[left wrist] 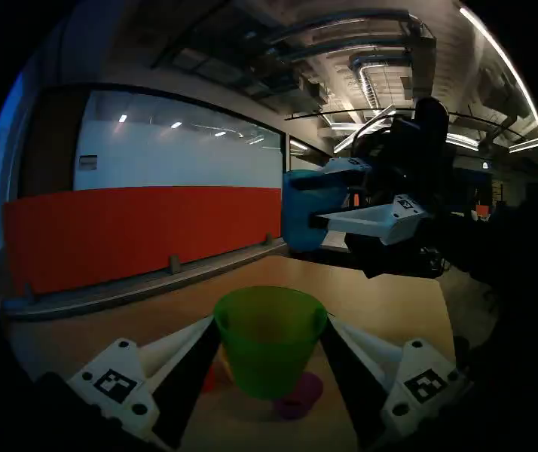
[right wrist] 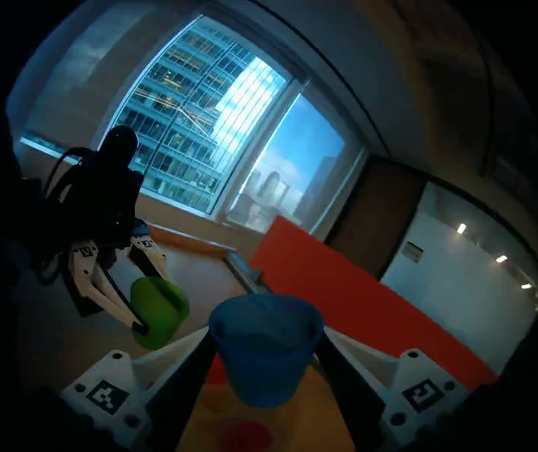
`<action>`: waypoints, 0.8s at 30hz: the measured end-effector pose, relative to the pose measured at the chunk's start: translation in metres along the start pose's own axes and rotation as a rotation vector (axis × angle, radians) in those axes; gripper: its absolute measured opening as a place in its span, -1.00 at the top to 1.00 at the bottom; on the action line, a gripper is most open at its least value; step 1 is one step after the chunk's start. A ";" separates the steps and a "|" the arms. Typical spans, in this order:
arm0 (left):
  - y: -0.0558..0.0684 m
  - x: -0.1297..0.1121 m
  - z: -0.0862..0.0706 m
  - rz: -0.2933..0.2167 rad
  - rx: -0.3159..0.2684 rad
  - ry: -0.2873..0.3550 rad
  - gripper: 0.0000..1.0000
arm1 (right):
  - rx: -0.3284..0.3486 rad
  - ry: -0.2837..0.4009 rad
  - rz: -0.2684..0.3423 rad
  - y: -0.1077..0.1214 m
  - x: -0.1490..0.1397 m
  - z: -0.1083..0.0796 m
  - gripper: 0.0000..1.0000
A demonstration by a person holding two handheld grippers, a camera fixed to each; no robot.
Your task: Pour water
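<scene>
Left gripper view, L→R:
- Orange wall panel [left wrist: 141, 233] with frosted glass [left wrist: 178, 151] above it runs along the tabletop's left edge.
- Bottom centre: left gripper [left wrist: 269, 331] is clamped on the green cup [left wrist: 269, 354], both fingers pressed against its sides. The cup is upright, open end up, held off the tabletop [left wrist: 389, 309].
- Under the cup, by the tabletop's near edge: a small orange-red piece [left wrist: 209, 377] on the left and a purple round piece [left wrist: 299, 397] on the right. Too dim to say what either is.
- Right of centre and higher, above the tabletop's far edge: right gripper [left wrist: 322, 197] has the blue cup [left wrist: 303, 218] between its two white fingers, with a dark sleeve behind. The blue cup sits higher than the green one, and the two are apart. Can't tell its tilt from here.

Right gripper view, L→R:
- Left side: left gripper [right wrist: 154, 301] is over the tabletop [right wrist: 201, 271], a finger on each side of the green cup [right wrist: 160, 310].
- Behind it: a big window [right wrist: 216, 143] with towers outside.
- Bottom centre: right gripper [right wrist: 265, 339] is closed on the blue cup [right wrist: 265, 361], both fingers tight to its walls, rim up. Can't tell the contents, the inside is too dark.
- Below it on the tabletop: a red round piece [right wrist: 245, 435].
- Right: the orange wall panel [right wrist: 344, 301].
</scene>
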State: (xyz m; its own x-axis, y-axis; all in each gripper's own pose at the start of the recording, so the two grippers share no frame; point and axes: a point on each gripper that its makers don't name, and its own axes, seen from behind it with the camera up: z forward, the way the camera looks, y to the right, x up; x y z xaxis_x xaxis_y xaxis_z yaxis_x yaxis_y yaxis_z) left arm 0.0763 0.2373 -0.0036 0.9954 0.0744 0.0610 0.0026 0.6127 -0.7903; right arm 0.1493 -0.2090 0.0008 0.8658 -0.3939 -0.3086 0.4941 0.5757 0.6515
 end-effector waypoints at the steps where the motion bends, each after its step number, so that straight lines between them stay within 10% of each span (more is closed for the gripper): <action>1: 0.001 0.001 0.000 0.001 -0.001 0.003 -0.75 | 0.001 0.002 -0.012 0.000 0.002 0.001 -0.80; 24: 0.017 0.006 0.009 0.012 -0.032 0.013 -0.75 | -0.010 0.021 -0.275 0.015 0.045 0.025 -0.80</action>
State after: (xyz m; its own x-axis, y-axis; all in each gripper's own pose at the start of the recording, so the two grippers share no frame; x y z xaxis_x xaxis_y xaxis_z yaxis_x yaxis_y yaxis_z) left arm 0.0812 0.2549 -0.0109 0.9965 0.0711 0.0434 -0.0065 0.5864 -0.8100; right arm 0.1933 -0.2364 0.0139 0.7006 -0.5214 -0.4872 0.7113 0.4566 0.5343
